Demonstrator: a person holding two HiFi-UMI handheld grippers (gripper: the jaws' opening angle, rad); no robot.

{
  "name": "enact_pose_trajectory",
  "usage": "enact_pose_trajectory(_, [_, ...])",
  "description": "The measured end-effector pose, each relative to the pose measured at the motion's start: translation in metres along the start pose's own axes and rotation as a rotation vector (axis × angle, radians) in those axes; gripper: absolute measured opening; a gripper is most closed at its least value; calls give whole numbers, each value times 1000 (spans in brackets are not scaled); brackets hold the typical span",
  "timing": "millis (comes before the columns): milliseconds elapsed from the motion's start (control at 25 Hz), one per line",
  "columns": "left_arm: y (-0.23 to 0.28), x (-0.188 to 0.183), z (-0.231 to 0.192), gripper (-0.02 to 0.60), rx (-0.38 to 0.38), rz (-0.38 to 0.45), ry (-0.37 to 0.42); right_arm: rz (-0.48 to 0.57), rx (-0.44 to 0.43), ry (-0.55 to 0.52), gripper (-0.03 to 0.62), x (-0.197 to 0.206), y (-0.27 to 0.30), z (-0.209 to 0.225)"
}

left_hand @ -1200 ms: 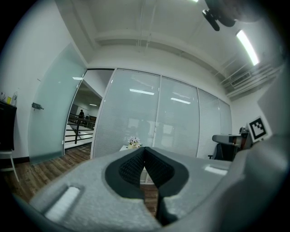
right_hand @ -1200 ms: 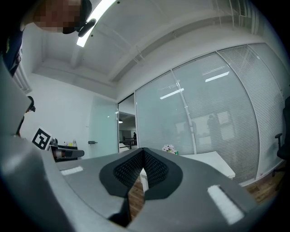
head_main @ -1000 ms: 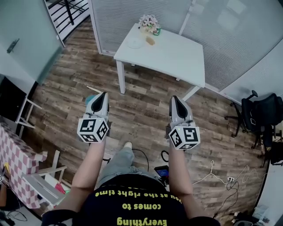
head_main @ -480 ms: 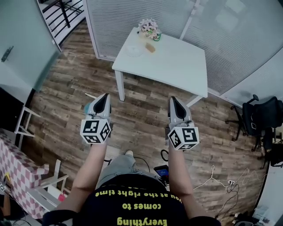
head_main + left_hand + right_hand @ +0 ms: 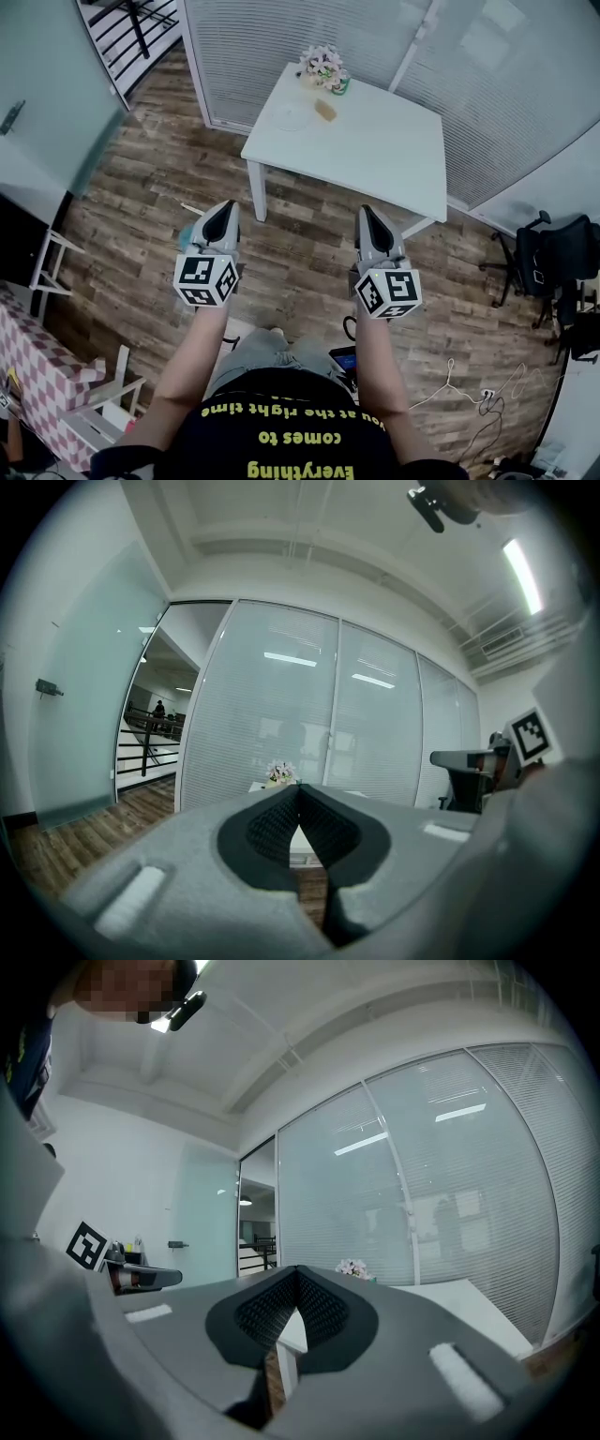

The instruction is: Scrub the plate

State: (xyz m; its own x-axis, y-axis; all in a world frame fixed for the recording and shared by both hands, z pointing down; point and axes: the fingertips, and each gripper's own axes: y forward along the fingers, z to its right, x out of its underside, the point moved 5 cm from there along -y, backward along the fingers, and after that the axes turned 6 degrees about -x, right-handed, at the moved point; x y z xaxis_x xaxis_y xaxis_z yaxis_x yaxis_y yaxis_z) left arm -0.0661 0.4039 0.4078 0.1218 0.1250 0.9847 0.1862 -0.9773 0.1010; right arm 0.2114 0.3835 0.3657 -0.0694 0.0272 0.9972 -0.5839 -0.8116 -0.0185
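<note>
Left claw (image 5: 225, 208) and right claw (image 5: 368, 214) pressed together, empty, well short of the tabletop (image 5: 375, 150).
Only the head view shows the plate (image 5: 292, 114), upper centre, at the tabletop's upper-left corner near flowers (image 5: 322, 64); open floor (image 5: 300, 239) fronts its near edge.

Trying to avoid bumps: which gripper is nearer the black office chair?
Right. In the head view the right gripper hangs left of the chair, over the floor; the left gripper is farther left again.
</note>
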Motion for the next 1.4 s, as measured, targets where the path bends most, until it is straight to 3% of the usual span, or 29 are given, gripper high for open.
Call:
enact_pose_trajectory(680, [22,5,-15,0,-29,-24,-14,-15,-31,22,6,6,34,18])
enact_pose_trajectory(1400, [118,-7,-38,0,-160,-19,-23,-25,-150,53,6,6,157,99])
